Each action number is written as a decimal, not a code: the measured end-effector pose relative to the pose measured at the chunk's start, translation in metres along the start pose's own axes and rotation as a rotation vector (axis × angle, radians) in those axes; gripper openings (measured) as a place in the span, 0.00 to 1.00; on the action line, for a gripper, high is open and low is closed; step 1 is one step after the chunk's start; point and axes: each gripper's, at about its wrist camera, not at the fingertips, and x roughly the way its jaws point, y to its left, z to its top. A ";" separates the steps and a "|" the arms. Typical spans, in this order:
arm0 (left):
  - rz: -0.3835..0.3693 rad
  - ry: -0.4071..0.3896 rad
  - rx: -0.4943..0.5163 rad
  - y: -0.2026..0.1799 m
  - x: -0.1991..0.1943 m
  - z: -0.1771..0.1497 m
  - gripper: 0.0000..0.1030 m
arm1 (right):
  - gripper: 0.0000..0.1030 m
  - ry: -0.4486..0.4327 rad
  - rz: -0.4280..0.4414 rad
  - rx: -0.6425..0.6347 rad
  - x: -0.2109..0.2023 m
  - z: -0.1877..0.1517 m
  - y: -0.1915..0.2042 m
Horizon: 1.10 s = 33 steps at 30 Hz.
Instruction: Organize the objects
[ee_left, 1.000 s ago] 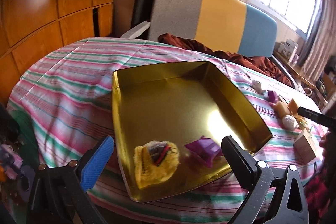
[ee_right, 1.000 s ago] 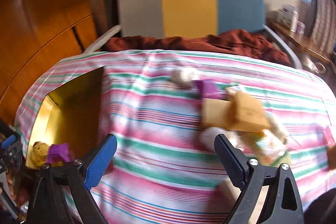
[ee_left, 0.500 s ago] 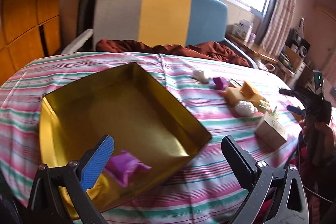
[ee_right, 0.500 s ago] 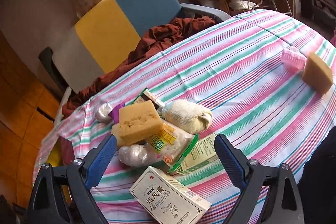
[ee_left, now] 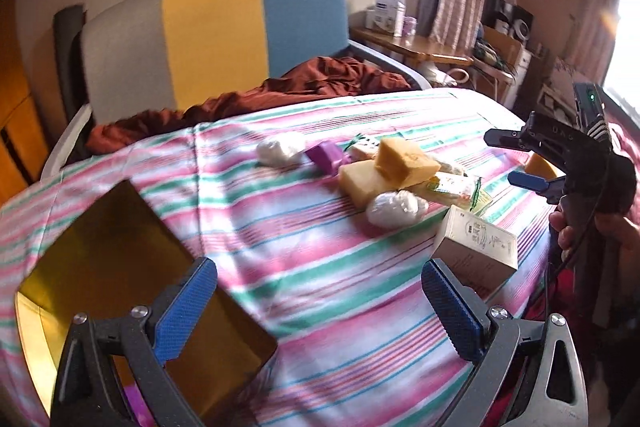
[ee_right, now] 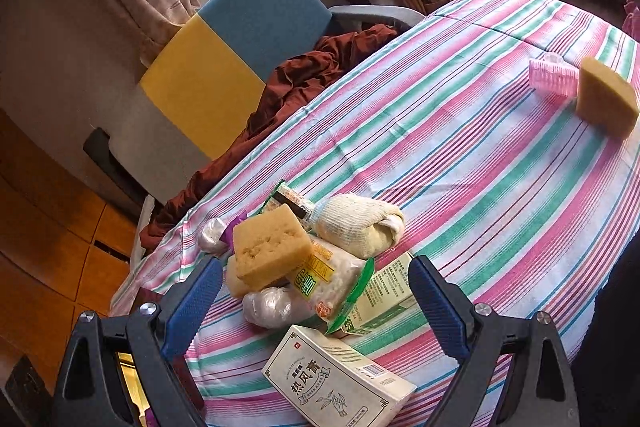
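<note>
Both grippers, left gripper and right gripper, stand wide and hold nothing. Your right gripper faces the pile: yellow sponge block on top, white printed carton nearest. Take the sponge first, squarely across its flat sides, then carry it to the gold metal tray at left.

A square gold metal tray sat on the striped tablecloth, left of a heap where a yellow sponge block lay atop a printed snack packet. A white cardboard medicine box lay nearest, before the heap.
</note>
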 end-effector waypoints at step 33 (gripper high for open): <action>-0.259 0.255 0.547 -0.103 0.200 0.098 0.83 | 0.93 0.030 0.173 0.219 0.012 0.008 -0.037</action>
